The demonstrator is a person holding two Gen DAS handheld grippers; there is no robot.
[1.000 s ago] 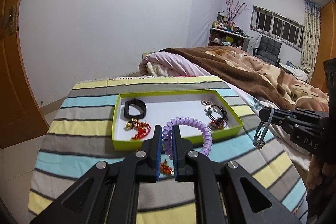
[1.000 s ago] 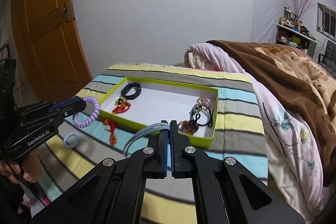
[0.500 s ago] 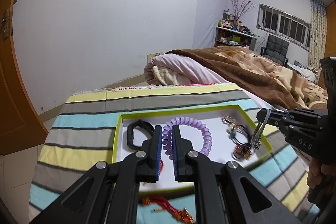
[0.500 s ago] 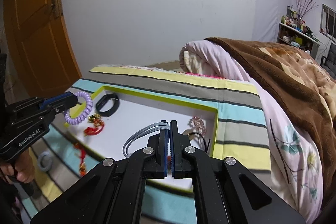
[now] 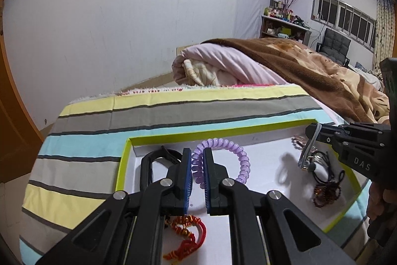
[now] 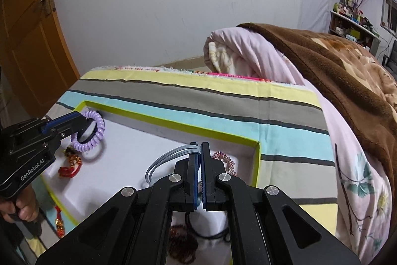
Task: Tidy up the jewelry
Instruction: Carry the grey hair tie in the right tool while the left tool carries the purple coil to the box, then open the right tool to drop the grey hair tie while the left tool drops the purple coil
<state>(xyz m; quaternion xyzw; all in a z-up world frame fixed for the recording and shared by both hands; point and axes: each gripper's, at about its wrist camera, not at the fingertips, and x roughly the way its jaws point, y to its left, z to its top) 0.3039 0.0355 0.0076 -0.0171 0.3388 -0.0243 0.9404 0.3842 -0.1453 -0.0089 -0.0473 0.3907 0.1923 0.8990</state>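
A purple coil bracelet (image 5: pixel 224 160) is pinched in the closed left gripper (image 5: pixel 197 174) above the tray (image 5: pixel 173 135), toward its far left corner. The right gripper (image 6: pixel 199 170) is clamped on a grey-blue band (image 6: pixel 168 158) over the tray's right end, near the far right corner. Below lie a black band (image 5: pixel 148 165), a red knotted charm (image 5: pixel 188 232), and dark beaded pieces (image 5: pixel 325 190) by the right rim. The tray's white middle lies bare. The striped cloth (image 5: pixel 173 113) borders the rim; bedding (image 6: pixel 347 71) crowds its right edge.
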